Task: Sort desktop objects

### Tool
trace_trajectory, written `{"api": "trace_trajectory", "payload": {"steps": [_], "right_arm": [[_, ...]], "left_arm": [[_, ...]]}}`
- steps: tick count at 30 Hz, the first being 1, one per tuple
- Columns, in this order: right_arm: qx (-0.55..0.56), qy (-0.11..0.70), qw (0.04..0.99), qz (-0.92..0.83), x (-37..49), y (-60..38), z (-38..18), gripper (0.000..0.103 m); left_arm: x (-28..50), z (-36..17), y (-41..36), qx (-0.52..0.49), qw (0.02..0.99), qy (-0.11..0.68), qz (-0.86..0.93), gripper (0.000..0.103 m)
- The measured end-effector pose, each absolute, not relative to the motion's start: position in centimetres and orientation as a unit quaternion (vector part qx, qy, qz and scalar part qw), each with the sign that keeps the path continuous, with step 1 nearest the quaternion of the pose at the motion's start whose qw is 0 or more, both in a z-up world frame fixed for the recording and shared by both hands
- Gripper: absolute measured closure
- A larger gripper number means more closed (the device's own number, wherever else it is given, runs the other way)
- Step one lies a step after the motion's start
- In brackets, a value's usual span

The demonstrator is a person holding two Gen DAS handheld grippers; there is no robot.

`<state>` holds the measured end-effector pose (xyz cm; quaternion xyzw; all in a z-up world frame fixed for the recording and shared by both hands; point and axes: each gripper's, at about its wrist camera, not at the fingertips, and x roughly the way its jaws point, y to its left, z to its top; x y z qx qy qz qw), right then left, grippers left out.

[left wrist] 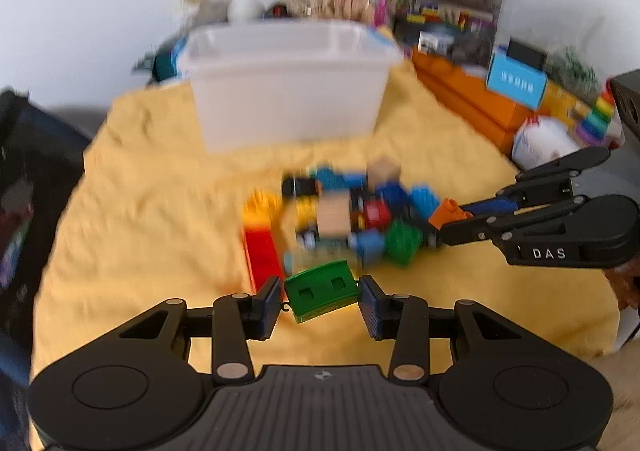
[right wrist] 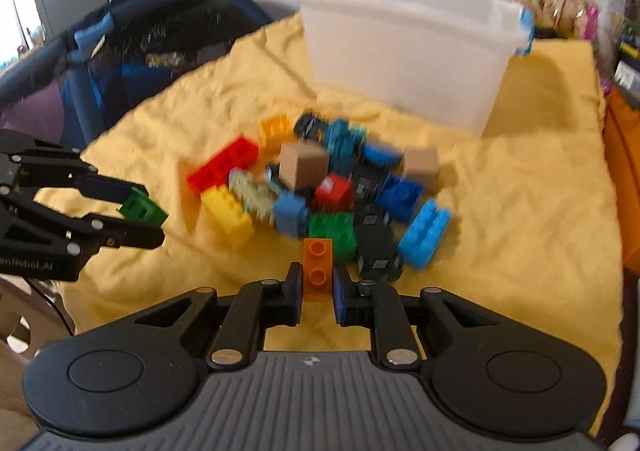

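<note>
Already, at the left of the scene, the left tongs (left wrist: 320, 301) are clamped on a small green plastic toy block with two square window holes (left wrist: 322, 290), one pad on each short end, and it sits clear above the wrinkled yellow cloth (left wrist: 140, 211) covering the worktop. It looks light and rigid, a hollow moulded shell, so a modest squeeze should do. Its smooth sides could let it pivot between the pads; holding across the flat ends, as now, seems the safest purchase.

Right of it lies the loose pile of coloured plastic building bricks (right wrist: 320, 187), with two tan cubes and some dark wheeled pieces mixed in. These are hard, light and glossy, and they lean on one another, so pulling one out may tumble its neighbours.

At the near right edge of the pile, the right tongs (right wrist: 318, 291) are pressed together on a narrow orange plastic brick with two round studs (right wrist: 318, 263), gripping its long flat sides. That is a sound hold, since the studded top would offer poor contact.

Far behind the pile stands a translucent white plastic storage tub (left wrist: 288, 91), open at the top, probably the destination.
</note>
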<state>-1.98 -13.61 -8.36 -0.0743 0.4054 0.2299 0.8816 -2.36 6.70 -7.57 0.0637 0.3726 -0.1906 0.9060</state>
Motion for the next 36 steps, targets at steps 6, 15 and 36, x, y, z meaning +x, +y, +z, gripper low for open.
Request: {"api": "trace_trajectory", "payload": {"steps": [6,15,36], "right_arm": [[-0.077,0.346,0.908,0.223,-0.6,-14.0,-4.4,0.086],[-0.089,0.249,0.941,0.212,6.0,-13.1,1.4,0.086],[-0.039,0.250,0.958,0.135,12.0,-15.9,2.4,0.073]], "left_arm": [[1.9,-3.2,6.0,0.088,0.928,0.308,-0.190,0.058],[10.9,4.3,4.5,0.103,0.961,0.193,-0.170,0.058],[11.8,-0.9,4.2,0.082,0.944,0.278,-0.161,0.029]]}}
